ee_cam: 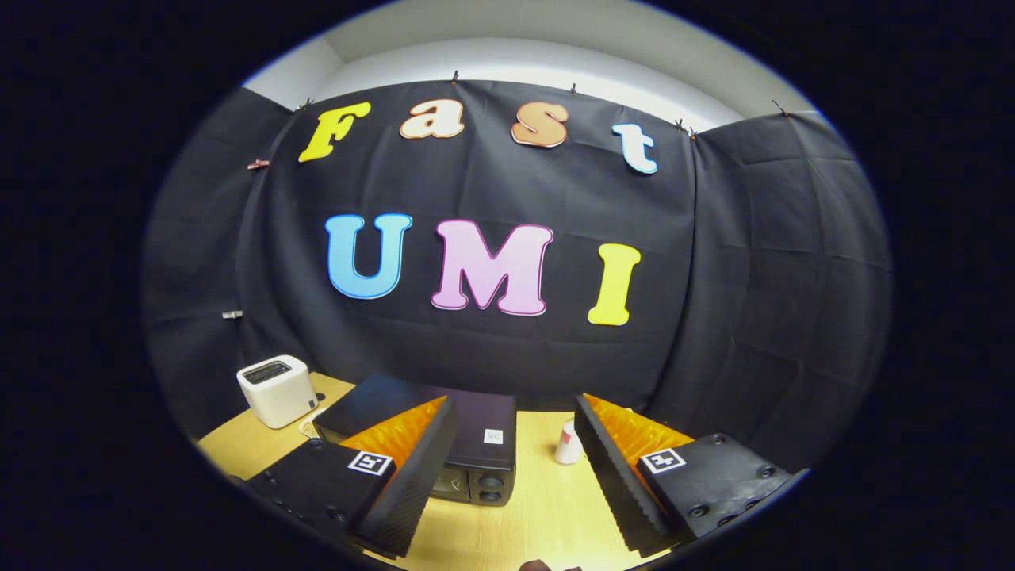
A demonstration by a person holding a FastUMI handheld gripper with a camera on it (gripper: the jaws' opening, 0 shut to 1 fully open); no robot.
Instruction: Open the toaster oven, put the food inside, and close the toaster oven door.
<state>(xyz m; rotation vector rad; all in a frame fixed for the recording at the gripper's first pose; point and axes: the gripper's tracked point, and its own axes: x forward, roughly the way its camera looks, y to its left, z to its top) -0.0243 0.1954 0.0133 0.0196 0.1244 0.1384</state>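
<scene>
A black toaster oven (468, 432) stands on the wooden table (523, 507), just ahead of my left finger, which covers part of its front; two knobs show at its right front corner. I cannot tell from here how its door stands. My gripper (515, 468) is held high above the table, open wide, with nothing between its fingers. A small brown thing (539, 565) peeks in at the near table edge between the fingers; what it is I cannot tell.
A white pop-up toaster (277, 388) sits at the back left of the table, beside the toaster oven. A small white cup-like object (568, 444) stands right of the oven, close to my right finger. Black cloth walls the booth behind.
</scene>
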